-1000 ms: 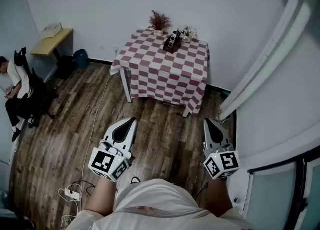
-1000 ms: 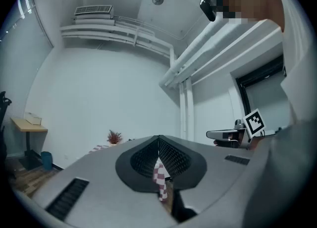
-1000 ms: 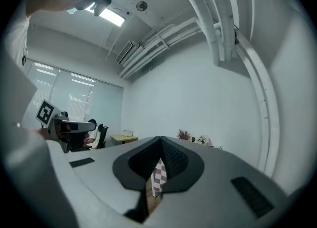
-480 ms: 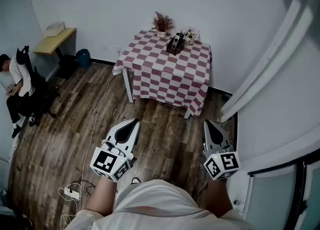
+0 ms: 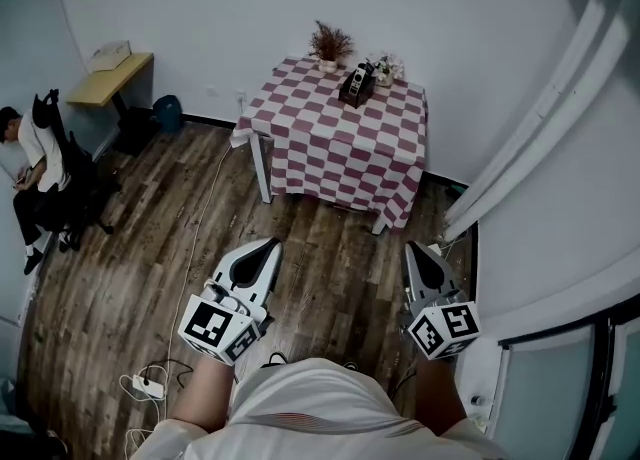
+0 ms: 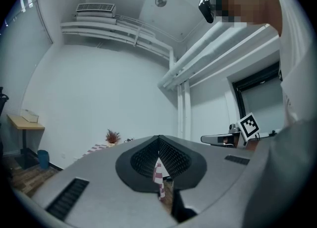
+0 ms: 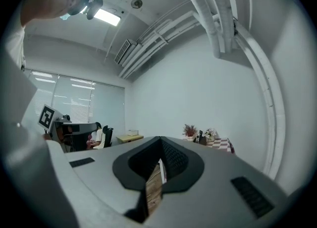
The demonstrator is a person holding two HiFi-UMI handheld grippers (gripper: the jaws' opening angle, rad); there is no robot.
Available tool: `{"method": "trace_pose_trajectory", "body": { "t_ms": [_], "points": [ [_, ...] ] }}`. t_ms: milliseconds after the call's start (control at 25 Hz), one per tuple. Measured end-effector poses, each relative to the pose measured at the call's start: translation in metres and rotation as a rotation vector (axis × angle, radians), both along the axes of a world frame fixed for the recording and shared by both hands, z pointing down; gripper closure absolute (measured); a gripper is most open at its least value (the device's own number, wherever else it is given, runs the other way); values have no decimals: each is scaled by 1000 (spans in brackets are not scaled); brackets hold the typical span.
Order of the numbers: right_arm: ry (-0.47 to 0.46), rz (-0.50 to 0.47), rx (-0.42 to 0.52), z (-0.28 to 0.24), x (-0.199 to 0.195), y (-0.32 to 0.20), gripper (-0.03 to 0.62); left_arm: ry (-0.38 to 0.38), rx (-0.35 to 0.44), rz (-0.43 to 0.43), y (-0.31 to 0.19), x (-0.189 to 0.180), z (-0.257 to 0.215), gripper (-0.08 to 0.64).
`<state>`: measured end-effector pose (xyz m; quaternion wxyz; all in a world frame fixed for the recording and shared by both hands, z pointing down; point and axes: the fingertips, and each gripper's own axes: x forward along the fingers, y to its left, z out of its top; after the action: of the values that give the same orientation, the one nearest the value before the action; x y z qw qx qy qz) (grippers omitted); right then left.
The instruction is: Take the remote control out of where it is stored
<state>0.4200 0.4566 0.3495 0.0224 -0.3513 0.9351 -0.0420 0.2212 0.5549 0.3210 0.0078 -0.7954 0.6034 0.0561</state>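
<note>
Right now we are standing on the wooden floor (image 5: pixel 330 278) and holding both claws out level in front of us. The left gripper (image 5: pixel 266 243) is at about eleven o'clock and the right gripper (image 5: pixel 413 246) at about one o'clock, well apart from each other. Each gripper view is showing its jaws pressed together at the tips, with nothing caught between them. We are facing the table (image 5: pixel 340 143) with the red-and-white checked cloth, which is standing against the wall at twelve o'clock, well away from both claws. The remote control (image 5: pixel 357 74) is sitting upright in a dark holder (image 5: pixel 350 91) near the table's far edge. A dried plant (image 5: pixel 329 44) is at its eleven o'clock and a small bunch of flowers (image 5: pixel 385 70) at its three o'clock. At nine o'clock a person (image 5: pixel 30 163) is sitting on a chair.
</note>
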Motion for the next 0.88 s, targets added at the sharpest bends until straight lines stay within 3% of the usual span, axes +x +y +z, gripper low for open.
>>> {"method": "trace_pose_trajectory", "body": {
  "t_ms": [360, 560, 880],
  "points": [
    [6, 6, -11, 3, -63, 22, 578, 5, 5, -26, 29, -65, 10, 551],
    [51, -11, -23, 10, -100, 41, 578, 59, -13, -12, 42, -101, 23, 551],
    [103, 20, -18, 3, -98, 24, 578, 58, 7, -36, 34, -116, 31, 551]
  ]
}}
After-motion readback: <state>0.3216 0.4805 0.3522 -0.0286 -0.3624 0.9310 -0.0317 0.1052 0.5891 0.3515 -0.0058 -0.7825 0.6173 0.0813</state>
